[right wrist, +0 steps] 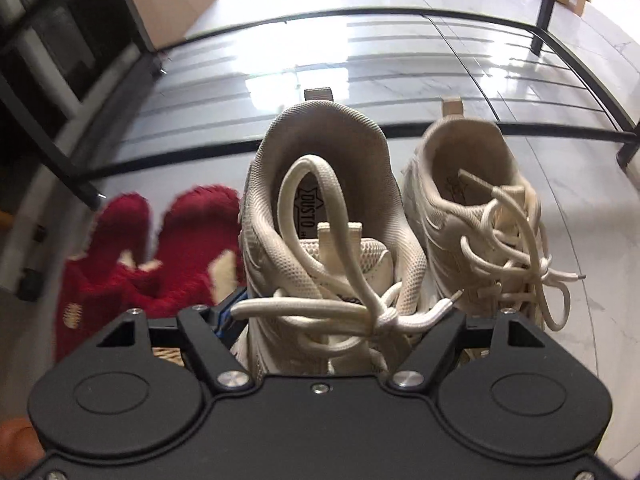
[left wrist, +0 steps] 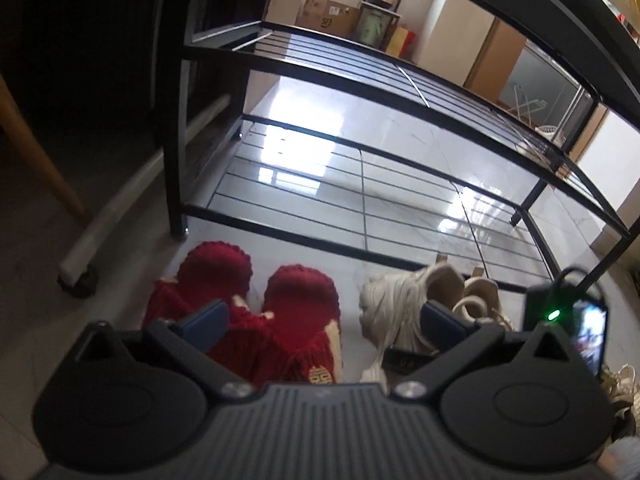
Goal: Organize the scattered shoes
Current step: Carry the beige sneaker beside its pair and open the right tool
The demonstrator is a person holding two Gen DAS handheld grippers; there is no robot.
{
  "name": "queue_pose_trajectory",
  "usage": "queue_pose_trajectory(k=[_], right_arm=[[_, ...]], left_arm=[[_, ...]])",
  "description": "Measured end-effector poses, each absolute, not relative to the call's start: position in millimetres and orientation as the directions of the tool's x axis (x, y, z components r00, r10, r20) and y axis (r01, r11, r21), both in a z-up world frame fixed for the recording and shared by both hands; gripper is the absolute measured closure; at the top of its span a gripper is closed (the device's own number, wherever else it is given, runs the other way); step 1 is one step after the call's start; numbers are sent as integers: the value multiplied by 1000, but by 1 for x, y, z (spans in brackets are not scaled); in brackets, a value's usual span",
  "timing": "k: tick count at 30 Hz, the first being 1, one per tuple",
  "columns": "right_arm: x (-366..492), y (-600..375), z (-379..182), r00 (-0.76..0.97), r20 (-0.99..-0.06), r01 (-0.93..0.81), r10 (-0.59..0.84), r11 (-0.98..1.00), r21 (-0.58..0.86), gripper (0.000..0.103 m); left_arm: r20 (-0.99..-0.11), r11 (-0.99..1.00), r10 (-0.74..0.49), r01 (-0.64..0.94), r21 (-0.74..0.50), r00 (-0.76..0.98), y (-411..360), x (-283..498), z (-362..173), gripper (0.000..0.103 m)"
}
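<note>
My right tongs [right wrist: 340,316] clamp the left sneaker [right wrist: 320,216]; left tongs [left wrist: 324,320] hang released. Next, onto the rack [right wrist: 400,130].

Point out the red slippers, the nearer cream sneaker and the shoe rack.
red slippers [left wrist: 298,300]: left wrist view, knitted toe.
nearer cream sneaker [right wrist: 320,140]: right wrist view, heel collar.
shoe rack [left wrist: 360,148]: left wrist view, lower shelf rail.

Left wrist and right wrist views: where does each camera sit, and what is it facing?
Left wrist: on the left gripper, angled down at red slippers, a cream sneaker and the black rack; jaws open.
Right wrist: on the right gripper, close over the cream sneaker between its jaws; a fingertip shows.
Shared: slippers, sneaker, rack.
</note>
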State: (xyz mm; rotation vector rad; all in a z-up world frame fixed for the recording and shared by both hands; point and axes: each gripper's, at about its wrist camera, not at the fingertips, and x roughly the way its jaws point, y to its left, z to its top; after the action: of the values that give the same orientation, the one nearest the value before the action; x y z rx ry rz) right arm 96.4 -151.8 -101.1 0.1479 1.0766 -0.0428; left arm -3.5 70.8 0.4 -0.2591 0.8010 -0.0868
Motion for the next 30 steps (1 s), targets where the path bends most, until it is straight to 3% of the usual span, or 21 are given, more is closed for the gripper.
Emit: queue_pose_trajectory(k=[11,16,19,24,27,30], right_arm=[[93,-133,-129,527,-847,87,-67,996,-25,26],[93,-134,-122,523,-852,94,-28,995,25,20],[87,-148,-92,552,-834,115,7,990,84,14],[84,-180,-44,623,-782,82,10,994,78,3],[89,-207,-49,603,-797,78,-47,997,0,2],[98,-228,-68,554,-833,43,-1,999,27,2]], left_arm=[[-740,987,-136,30,-155,659,46,2,-12,0],[-740,992,-115,31,-126,663,44,2,-13,0],[-720,976,-158,-3,-217,676,56,-2,-8,0],[-702,964,-156,-49,-263,695,61,-5,1,0],[-699,972,-134,-45,-231,703,56,-9,2,0],[-706,973,-137,-39,-227,695,52,-10,-1,0]])
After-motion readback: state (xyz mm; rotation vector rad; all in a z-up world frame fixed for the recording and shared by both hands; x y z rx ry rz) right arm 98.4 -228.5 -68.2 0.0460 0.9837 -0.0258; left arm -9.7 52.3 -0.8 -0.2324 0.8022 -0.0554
